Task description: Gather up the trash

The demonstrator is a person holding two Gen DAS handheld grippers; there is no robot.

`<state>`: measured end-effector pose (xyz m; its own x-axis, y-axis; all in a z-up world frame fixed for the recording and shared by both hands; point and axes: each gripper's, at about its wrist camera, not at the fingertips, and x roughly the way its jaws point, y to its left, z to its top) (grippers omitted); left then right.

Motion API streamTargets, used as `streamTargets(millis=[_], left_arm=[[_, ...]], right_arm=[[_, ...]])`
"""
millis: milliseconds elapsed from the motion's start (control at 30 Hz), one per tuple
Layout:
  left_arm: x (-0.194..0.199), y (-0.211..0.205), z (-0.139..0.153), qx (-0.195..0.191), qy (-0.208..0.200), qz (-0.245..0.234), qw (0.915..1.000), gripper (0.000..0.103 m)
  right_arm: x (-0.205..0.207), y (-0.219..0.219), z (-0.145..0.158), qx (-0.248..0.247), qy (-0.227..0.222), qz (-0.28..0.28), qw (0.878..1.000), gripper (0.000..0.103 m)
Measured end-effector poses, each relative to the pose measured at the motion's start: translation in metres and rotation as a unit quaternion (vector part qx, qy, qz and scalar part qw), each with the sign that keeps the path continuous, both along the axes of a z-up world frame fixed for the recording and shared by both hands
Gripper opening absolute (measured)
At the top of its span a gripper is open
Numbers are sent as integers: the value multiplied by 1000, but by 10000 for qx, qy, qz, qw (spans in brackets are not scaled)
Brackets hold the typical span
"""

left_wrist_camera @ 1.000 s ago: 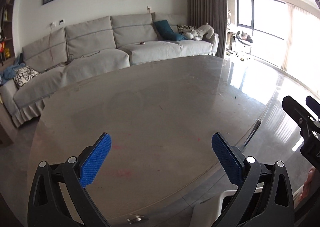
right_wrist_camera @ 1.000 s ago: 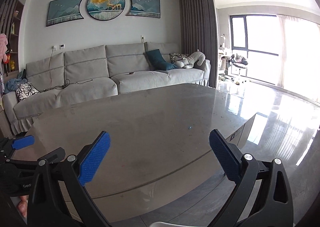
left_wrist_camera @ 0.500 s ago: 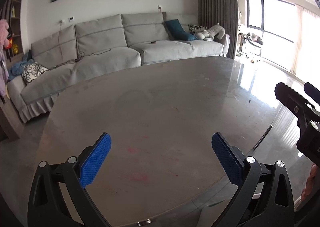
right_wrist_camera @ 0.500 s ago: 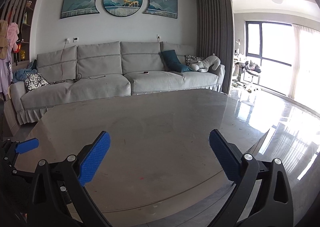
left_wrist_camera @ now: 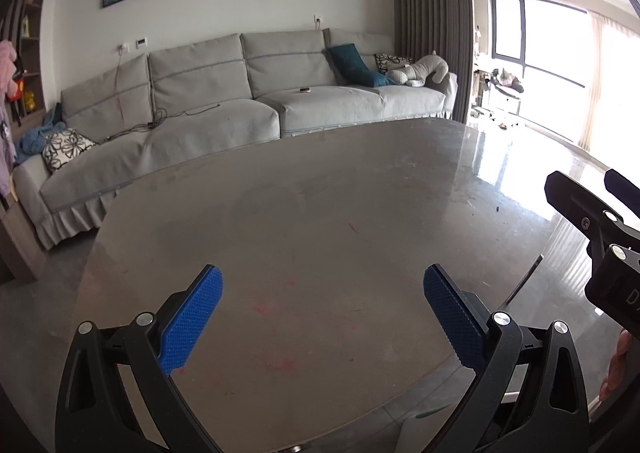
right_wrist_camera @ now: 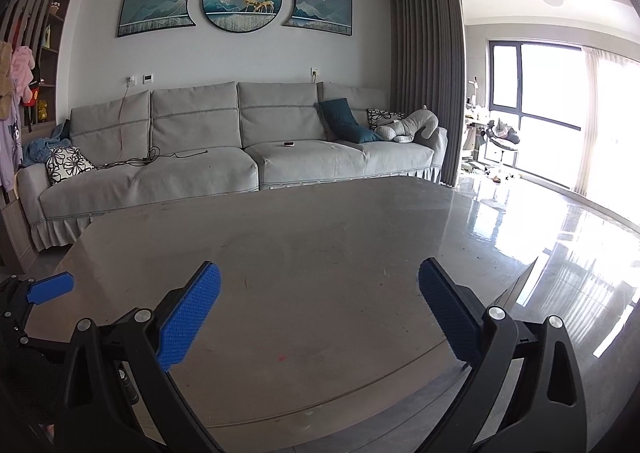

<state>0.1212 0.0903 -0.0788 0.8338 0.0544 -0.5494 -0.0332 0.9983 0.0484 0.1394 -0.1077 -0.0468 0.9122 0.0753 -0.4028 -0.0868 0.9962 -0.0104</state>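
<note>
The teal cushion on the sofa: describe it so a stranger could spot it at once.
Find the long grey sofa under the wall pictures and follow its seat to the end nearest the curtain. The teal cushion leans against the backrest there, beside a black-and-white patterned cushion and a grey plush toy. It is the only plain dark teal one.

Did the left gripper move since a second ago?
Yes. The left hand-held gripper tilted up and turned left: the sofa now sits lower and further right in its view.
</note>
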Motion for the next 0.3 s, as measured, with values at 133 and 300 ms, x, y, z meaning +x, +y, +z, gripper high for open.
streamTargets(millis=[133,300], left_arm=[[0,1,0,-20,-5,-6,10000,99],[4,2,0,-96,41,-82,9999,99]], right_arm=[[0,0,0,-4,3,-8,10000,98],[2,-1,0,4,28,-27,10000,98]])
